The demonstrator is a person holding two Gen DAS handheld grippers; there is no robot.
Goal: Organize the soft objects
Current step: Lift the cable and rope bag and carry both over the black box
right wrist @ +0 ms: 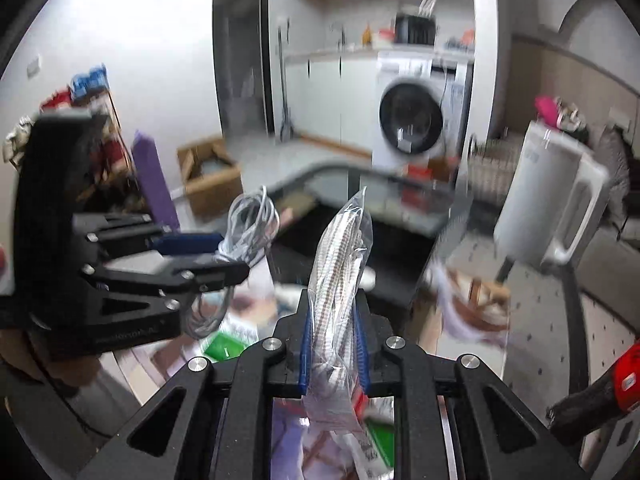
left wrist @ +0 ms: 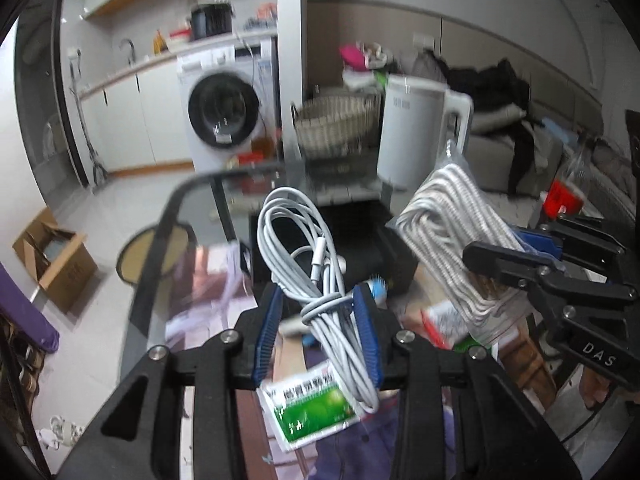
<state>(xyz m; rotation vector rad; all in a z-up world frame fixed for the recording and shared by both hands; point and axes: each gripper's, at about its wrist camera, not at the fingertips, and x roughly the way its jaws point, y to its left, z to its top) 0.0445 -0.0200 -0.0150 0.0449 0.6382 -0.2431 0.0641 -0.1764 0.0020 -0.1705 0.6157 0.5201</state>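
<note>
White cable coil (left wrist: pixel 316 264) clamped in left hand-held gripper (left wrist: pixel 320 312); bagged rope (right wrist: pixel 340 280) in right hand-held gripper (right wrist: pixel 334 344).

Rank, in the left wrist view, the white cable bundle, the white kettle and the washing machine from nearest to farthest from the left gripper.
1. White cable bundle: clamped between the fingers of the left gripper.
2. White kettle: ahead and to the right, on the glass table.
3. Washing machine: ahead and to the left, beyond the table, against the far counter.
</note>
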